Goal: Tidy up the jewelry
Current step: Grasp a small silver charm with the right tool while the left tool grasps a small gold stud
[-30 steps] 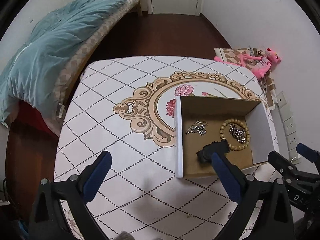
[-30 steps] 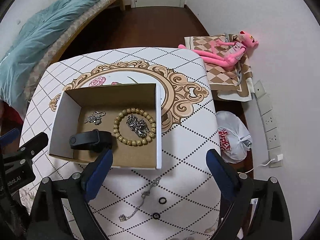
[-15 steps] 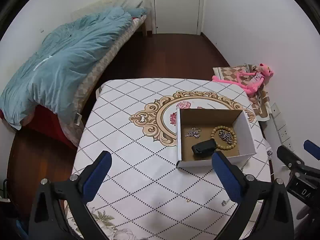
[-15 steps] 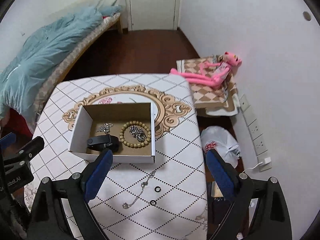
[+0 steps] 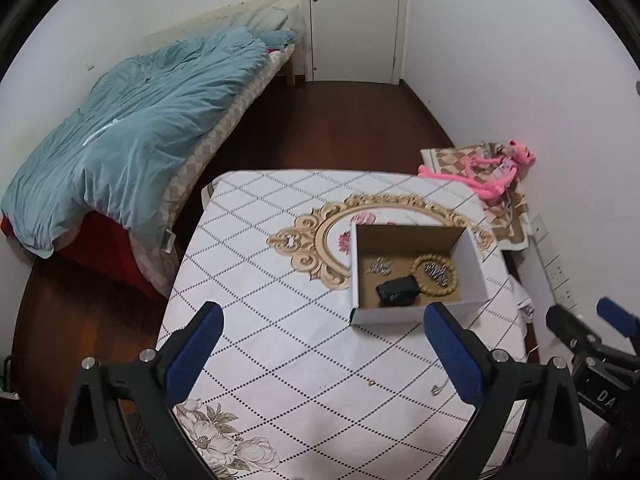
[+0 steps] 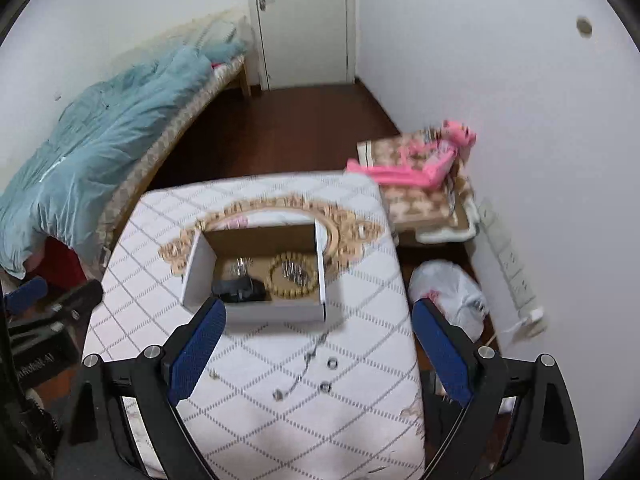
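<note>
An open cardboard box stands on the patterned table. It holds a wooden bead bracelet around a silver chain, a small silver piece and a black band. A silver chain and two small rings lie on the table in front of the box. My left gripper and right gripper are both open, empty and held high above the table's near side.
The table has a white cloth with a gold ornament print. A bed with a blue quilt stands to the left. A pink plush toy on a cushion and a white plastic bag lie to the right by the wall.
Both grippers have pulled up and back from the box, so the table looks smaller and more of the room shows. The jewelry has not moved.
</note>
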`<state>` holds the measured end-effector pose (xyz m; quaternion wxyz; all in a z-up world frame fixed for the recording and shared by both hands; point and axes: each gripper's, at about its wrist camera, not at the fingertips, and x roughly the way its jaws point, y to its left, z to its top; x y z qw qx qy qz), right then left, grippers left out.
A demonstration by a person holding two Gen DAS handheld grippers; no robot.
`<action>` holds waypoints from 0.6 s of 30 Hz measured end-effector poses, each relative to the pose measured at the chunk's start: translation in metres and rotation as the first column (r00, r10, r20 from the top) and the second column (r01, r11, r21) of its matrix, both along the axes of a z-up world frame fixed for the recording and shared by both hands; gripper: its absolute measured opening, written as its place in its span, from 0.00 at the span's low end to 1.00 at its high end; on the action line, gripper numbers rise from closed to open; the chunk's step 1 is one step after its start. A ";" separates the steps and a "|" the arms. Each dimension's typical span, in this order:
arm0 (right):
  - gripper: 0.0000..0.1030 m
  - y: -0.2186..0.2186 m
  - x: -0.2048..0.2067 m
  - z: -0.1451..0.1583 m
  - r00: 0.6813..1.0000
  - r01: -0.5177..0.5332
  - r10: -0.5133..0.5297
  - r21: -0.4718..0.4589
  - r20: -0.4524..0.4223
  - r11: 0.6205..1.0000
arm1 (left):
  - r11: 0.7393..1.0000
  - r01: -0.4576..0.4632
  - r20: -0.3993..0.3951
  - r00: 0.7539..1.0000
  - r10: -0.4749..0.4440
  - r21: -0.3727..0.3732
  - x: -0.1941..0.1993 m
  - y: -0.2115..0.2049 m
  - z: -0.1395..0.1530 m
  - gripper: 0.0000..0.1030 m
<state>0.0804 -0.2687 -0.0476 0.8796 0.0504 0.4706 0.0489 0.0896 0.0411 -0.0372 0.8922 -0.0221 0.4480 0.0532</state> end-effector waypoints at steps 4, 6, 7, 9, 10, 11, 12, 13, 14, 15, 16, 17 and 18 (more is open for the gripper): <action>0.93 -0.005 -0.004 -0.057 0.991 0.011 -0.006 0.038 -0.136 0.999 | 0.999 -0.004 -0.079 0.997 0.007 0.039 -0.002 -0.002 -0.044 0.99; 0.93 -0.004 -0.010 -0.089 0.982 0.018 -0.003 0.073 -0.189 0.997 | 0.997 -0.004 -0.140 0.990 0.014 0.071 -0.003 -0.002 -0.073 0.99; 0.92 0.000 -0.014 -0.104 0.978 0.015 0.004 0.085 -0.209 0.996 | 0.997 -0.003 -0.175 0.984 0.016 0.079 -0.003 -0.002 -0.091 0.99; 0.84 0.010 -0.021 -0.129 0.970 -0.003 0.026 0.098 -0.240 0.995 | 0.996 -0.004 -0.225 0.974 0.025 0.092 -0.004 -0.001 -0.112 0.99; 0.80 0.018 -0.023 -0.140 0.967 -0.015 0.040 0.102 -0.251 0.995 | 0.995 -0.005 -0.246 0.969 0.028 0.097 -0.005 0.000 -0.122 0.99; 0.73 0.024 -0.026 -0.149 0.966 -0.027 0.053 0.105 -0.253 0.994 | 0.995 -0.007 -0.263 0.964 0.034 0.102 -0.005 0.002 -0.131 0.99; 0.70 0.030 -0.027 -0.155 0.966 -0.039 0.063 0.100 -0.253 0.994 | 0.994 -0.011 -0.277 0.960 0.041 0.108 -0.006 0.004 -0.137 0.99; 0.69 0.036 -0.028 -0.160 0.967 -0.050 0.071 0.094 -0.246 0.994 | 0.994 -0.013 -0.287 0.957 0.043 0.108 -0.007 0.006 -0.142 0.99; 0.66 0.042 -0.028 -0.163 0.969 -0.062 0.080 0.084 -0.232 0.995 | 0.994 -0.014 -0.296 0.954 0.044 0.105 -0.008 0.008 -0.147 0.99; 0.63 0.047 -0.029 -0.166 0.972 -0.072 0.086 0.070 -0.220 0.995 | 0.994 -0.016 -0.302 0.952 0.048 0.107 -0.009 0.011 -0.150 0.99; 0.61 0.054 -0.029 -0.169 0.973 -0.085 0.095 0.055 -0.209 0.995 | 0.994 -0.017 -0.307 0.951 0.049 0.107 -0.010 0.013 -0.152 0.99; 0.56 0.057 -0.027 -0.170 0.973 -0.091 0.099 0.049 -0.207 0.995 | 0.995 -0.018 -0.312 0.949 0.049 0.100 -0.011 0.015 -0.155 0.99; 0.49 0.062 -0.026 -0.174 0.973 -0.100 0.104 0.028 -0.208 0.995 | 0.995 -0.021 -0.314 0.948 0.049 0.094 -0.011 0.016 -0.156 0.99</action>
